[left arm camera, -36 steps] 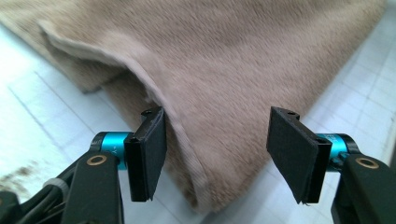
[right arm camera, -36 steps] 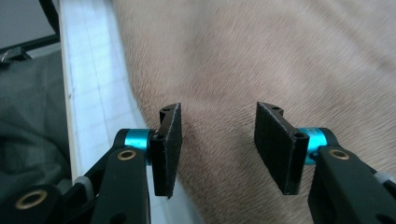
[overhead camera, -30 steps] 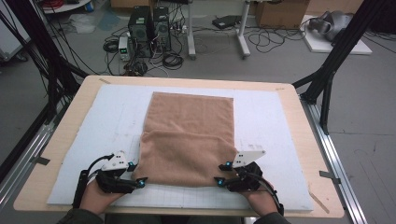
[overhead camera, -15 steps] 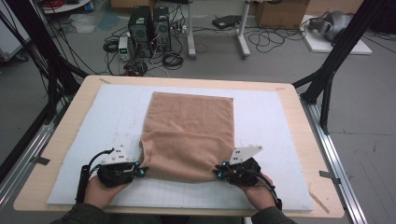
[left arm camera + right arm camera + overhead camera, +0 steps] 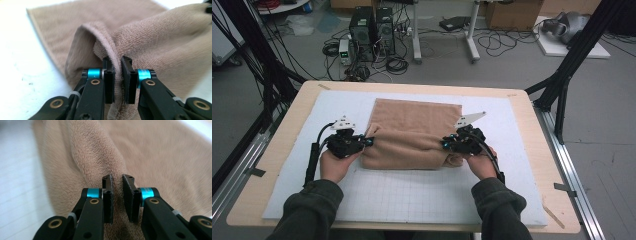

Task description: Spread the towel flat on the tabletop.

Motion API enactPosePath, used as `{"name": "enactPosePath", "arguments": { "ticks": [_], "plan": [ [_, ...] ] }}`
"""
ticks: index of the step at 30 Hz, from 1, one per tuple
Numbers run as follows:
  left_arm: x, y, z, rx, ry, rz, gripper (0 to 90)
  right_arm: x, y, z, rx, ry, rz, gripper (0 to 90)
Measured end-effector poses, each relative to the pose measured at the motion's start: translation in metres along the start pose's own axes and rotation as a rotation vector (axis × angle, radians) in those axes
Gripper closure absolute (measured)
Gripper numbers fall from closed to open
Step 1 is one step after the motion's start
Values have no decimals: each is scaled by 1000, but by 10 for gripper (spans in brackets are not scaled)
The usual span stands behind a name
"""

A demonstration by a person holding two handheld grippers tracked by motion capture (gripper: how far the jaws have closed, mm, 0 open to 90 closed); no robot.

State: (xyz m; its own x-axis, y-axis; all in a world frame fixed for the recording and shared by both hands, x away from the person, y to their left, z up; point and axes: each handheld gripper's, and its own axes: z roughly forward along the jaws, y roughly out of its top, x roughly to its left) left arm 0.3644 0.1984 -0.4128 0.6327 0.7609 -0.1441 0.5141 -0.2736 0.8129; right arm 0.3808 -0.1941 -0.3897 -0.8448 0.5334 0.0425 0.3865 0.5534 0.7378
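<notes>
Pinching the near edge of the tan towel (image 5: 412, 132), the left gripper (image 5: 117, 75) and right gripper (image 5: 117, 195) each clench a fold of it, lifted over the part lying flat. Under the towel, a white gridded mat (image 5: 412, 195) covers the wooden table (image 5: 252, 200). Beyond the towel, computer towers (image 5: 372, 25) and cables sit on the grey floor; no writing is readable.

one towel (image 5: 412, 132), two claws, one table (image 5: 522, 107)

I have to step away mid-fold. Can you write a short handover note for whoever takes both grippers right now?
Left gripper: shut on the towel at its near left corner.
Right gripper: shut on the near right corner.
Towel: brown, on the white mat; its near edge is lifted and carried partway toward the far edge.
Done: both corners gripped, fold begun.
Left: likely lay the near edge onto the far edge, then release.
</notes>
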Motion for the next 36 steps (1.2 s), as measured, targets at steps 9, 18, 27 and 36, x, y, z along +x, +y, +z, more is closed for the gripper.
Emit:
{"name": "enactPosePath", "arguments": {
  "ticks": [9,18,27,36],
  "plan": [
    [6,-2,1,33,26,8,628,-11,-5,10,-11,-17,59,642],
    [2,-6,-50,-36,33,47,494,20,-12,-43,-141,-51,-5,588],
    [-26,-35,-37,40,-72,113,499,58,-28,-23,-103,33,-76,590],
    [-32,-42,-6,151,-50,188,694,54,-31,26,7,22,-80,715]
  ]
}}
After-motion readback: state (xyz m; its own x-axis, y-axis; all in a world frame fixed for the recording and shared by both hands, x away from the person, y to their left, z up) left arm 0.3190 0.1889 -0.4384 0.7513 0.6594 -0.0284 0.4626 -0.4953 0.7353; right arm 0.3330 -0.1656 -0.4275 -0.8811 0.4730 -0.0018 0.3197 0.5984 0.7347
